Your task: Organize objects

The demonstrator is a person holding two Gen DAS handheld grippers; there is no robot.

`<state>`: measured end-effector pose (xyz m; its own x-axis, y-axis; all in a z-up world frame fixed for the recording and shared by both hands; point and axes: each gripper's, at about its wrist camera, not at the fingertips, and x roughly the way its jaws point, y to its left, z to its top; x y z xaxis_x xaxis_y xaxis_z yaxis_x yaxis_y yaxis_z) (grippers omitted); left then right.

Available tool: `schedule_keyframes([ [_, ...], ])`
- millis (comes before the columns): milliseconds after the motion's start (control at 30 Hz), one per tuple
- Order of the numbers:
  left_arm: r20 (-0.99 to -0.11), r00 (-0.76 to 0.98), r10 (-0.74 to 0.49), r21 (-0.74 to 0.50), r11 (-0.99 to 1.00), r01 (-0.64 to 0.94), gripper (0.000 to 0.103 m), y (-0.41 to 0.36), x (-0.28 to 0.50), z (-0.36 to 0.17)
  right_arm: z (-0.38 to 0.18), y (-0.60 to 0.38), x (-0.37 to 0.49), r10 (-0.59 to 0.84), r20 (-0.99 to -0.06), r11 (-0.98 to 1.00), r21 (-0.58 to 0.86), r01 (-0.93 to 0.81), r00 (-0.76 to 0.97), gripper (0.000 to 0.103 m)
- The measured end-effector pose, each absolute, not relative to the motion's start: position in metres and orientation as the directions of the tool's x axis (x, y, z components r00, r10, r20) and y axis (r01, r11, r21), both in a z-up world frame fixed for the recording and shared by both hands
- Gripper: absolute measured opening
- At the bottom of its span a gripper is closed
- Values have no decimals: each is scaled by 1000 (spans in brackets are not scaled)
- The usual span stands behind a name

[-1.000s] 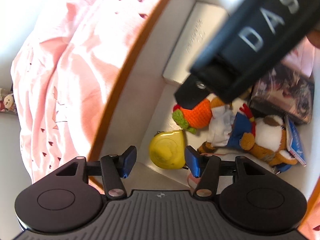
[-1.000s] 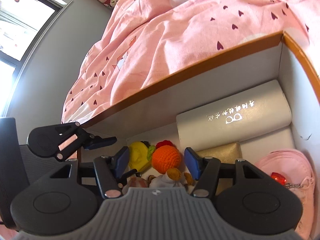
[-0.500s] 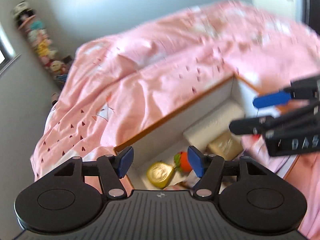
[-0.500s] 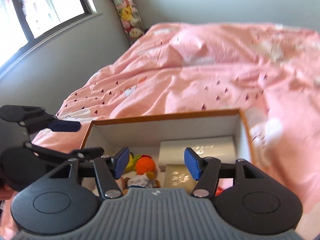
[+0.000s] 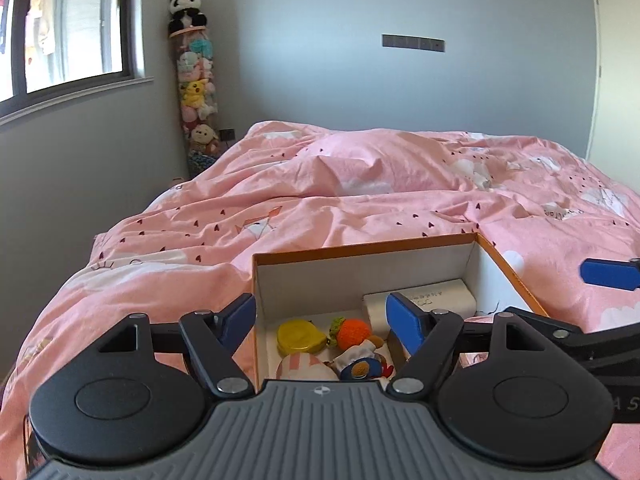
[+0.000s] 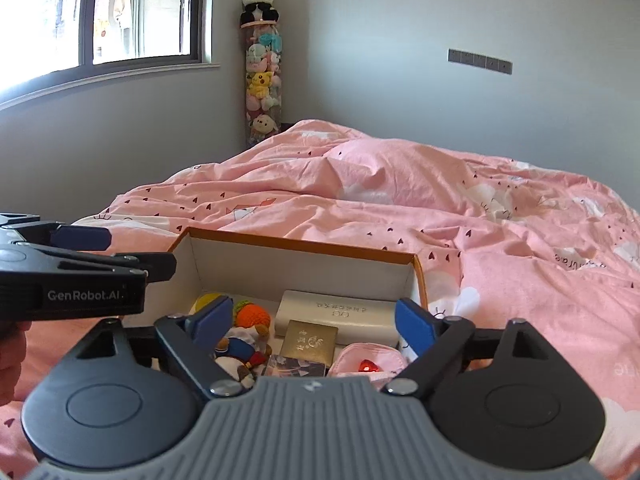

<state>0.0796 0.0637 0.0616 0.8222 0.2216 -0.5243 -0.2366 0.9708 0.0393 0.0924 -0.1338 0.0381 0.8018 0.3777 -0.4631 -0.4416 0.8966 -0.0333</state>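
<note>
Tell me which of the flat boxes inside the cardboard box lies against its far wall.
The long white box with printed characters on top. The smaller gold box lies in front of it, nearer the camera.

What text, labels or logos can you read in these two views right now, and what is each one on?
"GenRobot.AI": side of the left hand-held gripper.
"A S": partial letters on the right hand-held gripper; the rest is cut off.
White box: a line of small characters and a logo, too small to read.
Gold box: embossed print, unreadable.
Pink duvet: partial printed lettering, unreadable.
</note>
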Motion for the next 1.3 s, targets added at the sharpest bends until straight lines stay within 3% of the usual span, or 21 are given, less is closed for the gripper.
schedule_keyframes([
  [333,-533,820,208,15,971,-237,87,57,56,35,20,-141,62,317,-397,923,-82,-377,862,98],
  [633,-514,832,208,19,973,-231,88,47,37,18,2,-152,62,262,-436,956,-3,-293,861,98],
  [967,-599,777,192,18,974,-226,88,47,39,3,-13,-150,61,265,-503,958,36,-286,823,98],
  [1300,-618,762,193,23,973,-228,88,46,39,2,-15,-152,62,257,-517,960,44,-275,817,98],
])
